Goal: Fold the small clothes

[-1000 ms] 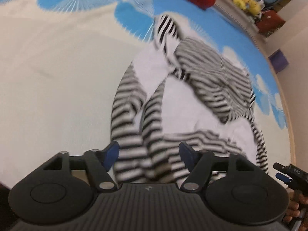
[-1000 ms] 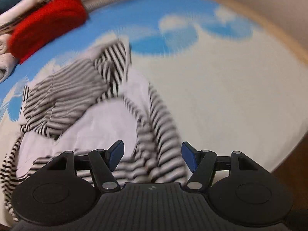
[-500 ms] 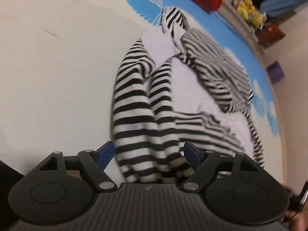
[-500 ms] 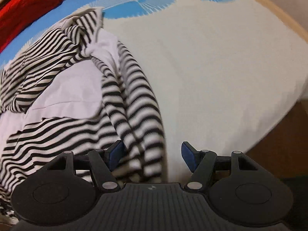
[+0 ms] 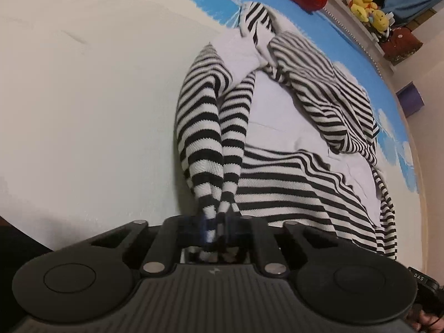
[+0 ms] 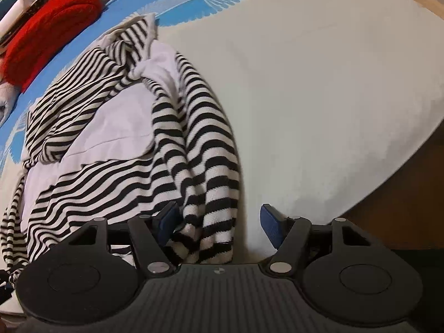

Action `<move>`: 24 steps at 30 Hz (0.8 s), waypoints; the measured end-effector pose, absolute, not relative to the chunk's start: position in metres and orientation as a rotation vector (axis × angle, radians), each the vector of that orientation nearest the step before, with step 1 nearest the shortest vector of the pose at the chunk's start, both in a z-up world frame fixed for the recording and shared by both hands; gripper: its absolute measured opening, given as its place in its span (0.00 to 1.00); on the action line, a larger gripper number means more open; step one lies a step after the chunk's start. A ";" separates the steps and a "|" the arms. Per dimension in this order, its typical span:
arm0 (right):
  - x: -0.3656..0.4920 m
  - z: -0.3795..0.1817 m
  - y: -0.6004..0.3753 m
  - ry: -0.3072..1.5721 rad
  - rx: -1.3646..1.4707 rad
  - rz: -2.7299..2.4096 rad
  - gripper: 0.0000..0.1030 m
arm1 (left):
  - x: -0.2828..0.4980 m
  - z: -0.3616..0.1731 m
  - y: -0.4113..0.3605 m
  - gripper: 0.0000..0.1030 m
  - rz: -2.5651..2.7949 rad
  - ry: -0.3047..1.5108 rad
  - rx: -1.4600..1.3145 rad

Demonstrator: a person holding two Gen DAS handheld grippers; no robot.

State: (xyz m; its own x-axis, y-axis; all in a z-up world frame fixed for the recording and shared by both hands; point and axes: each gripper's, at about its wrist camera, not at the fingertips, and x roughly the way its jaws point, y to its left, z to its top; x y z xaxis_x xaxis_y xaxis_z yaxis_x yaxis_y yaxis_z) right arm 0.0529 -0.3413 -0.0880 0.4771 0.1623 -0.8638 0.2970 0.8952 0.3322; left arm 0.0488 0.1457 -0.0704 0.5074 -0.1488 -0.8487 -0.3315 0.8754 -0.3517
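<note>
A black-and-white striped small garment (image 5: 277, 188) with a plain white lining lies crumpled on the bed. My left gripper (image 5: 215, 229) is low over its near end. The jaws are closing and the blue pads pinch the bunched striped ends (image 5: 213, 205). In the right wrist view the same garment (image 6: 111, 127) spreads to the left. My right gripper (image 6: 219, 219) is down at another striped end (image 6: 208, 222), which lies between the closing jaws. The left pad (image 6: 168, 217) is at the cloth; the right pad (image 6: 270, 222) stands apart from it.
The bedsheet (image 6: 319, 83) is cream with blue fan prints. A red cloth (image 6: 47, 27) lies at the far side, with yellow plush toys (image 5: 366, 2) and a purple box (image 5: 410, 100) beyond. The bed's edge (image 6: 388, 183) drops off at the right.
Both grippers came down closer to the garment's near ends. The left jaws went from wide to pinched on the striped cloth. The right jaws narrowed around their striped end.
</note>
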 end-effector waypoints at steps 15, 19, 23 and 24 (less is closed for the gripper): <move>0.052 -0.088 -0.338 1.077 0.455 -0.096 0.33 | 0.047 -0.076 0.150 0.43 0.109 1.068 -0.564; 0.052 -0.089 -0.335 1.083 0.445 -0.103 0.34 | 0.046 -0.075 0.148 0.43 0.153 1.048 -0.528; 0.051 -0.090 -0.332 1.086 0.420 -0.108 0.35 | 0.047 -0.075 0.144 0.43 0.159 1.046 -0.501; 0.052 -0.090 -0.332 1.087 0.416 -0.110 0.35 | 0.047 -0.074 0.143 0.43 0.159 1.044 -0.492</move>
State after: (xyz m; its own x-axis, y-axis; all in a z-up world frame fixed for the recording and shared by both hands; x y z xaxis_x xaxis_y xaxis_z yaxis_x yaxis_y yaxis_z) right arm 0.0516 -0.3317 -0.0897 0.4682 0.1151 -0.8761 0.2882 0.9174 0.2745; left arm 0.0469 0.1431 -0.0745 0.5026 -0.1035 -0.8583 -0.3549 0.8806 -0.3140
